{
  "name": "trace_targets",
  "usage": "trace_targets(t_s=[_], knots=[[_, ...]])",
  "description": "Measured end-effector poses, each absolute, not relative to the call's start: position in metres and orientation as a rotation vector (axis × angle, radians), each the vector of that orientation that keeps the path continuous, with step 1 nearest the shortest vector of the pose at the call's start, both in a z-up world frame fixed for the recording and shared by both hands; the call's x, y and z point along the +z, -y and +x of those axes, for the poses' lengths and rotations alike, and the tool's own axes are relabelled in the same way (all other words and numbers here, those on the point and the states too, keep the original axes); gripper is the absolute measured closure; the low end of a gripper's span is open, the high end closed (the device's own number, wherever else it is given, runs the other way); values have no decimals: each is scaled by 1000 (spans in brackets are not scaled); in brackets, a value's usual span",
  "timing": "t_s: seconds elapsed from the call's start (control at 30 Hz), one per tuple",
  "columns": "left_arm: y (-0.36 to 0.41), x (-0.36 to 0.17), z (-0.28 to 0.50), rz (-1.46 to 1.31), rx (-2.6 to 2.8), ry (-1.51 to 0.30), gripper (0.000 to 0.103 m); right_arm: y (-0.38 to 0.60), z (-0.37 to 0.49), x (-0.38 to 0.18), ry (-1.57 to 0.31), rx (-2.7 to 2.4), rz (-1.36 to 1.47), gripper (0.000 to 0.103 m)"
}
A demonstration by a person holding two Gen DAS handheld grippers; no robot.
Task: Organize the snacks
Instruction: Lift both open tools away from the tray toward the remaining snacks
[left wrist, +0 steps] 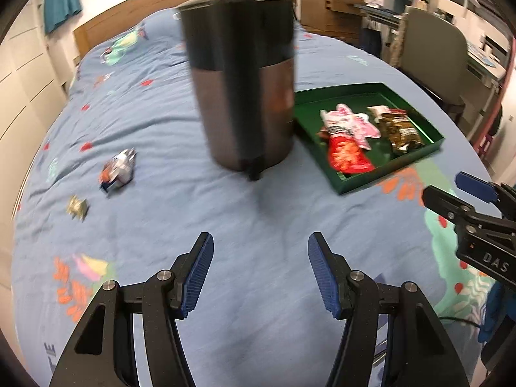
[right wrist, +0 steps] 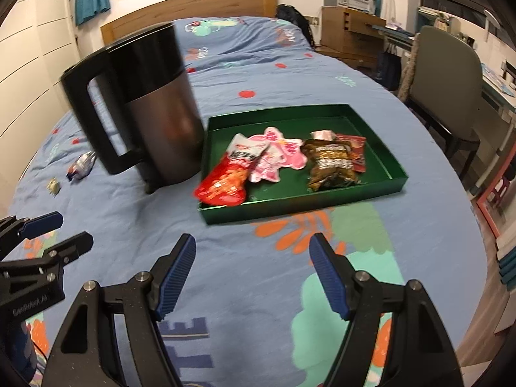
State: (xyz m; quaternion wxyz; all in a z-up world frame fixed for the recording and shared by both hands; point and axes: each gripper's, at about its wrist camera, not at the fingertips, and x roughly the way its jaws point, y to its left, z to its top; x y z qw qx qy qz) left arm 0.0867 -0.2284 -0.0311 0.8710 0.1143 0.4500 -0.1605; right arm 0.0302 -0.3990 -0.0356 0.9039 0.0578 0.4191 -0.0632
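left gripper: fingers spread wide, holding nothing, above bare bedspread near the foot edge of the bed; also seen at the left edge of the right wrist view, fingers apart.
right gripper: fingers open wide, nothing between them, above the printed bedspread short of the tray; its tips show at the right edge of the left wrist view, parted.
bed: blue bedspread with orange and green prints, wooden headboard at the far end.
green tray: shallow box lying flat on the bed, toward the bed's right edge, just right of the kettle.
tray contents: 4 packets. red snack bag at the near-left corner, partly over the rim; pink packet beside it, overlapping; brown-gold packet toward the right; dark red packet under and behind the brown one.
kettle: black and grey, upright mid-bed, handle facing the bed's left edge; motion-blurred in both views.
loose snacks: silver-blue wrapper on the bedspread left of the kettle; small gold wrapper nearer the bed's left edge. Both outside the tray, well apart from it.
chair: grey, beside the bed's right edge.
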Motion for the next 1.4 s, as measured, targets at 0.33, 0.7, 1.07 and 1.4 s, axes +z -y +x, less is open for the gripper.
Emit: trace_targets(t_s=[0.33,0.7,1.07,1.4], knots=[[164,-36,80,197,-227,-942,48,362,20,-33,-878,-74,109,0],[80,-37,75,136,-96,-936,44,307,19,-26,-879,25,58,0],[-6,-55,70,52,35,-967,44,242,28,-26,-905,154,-10,0],[-53,-75,74,-28,104,-1015,44,194,42,-36,-940,237,-60,0]])
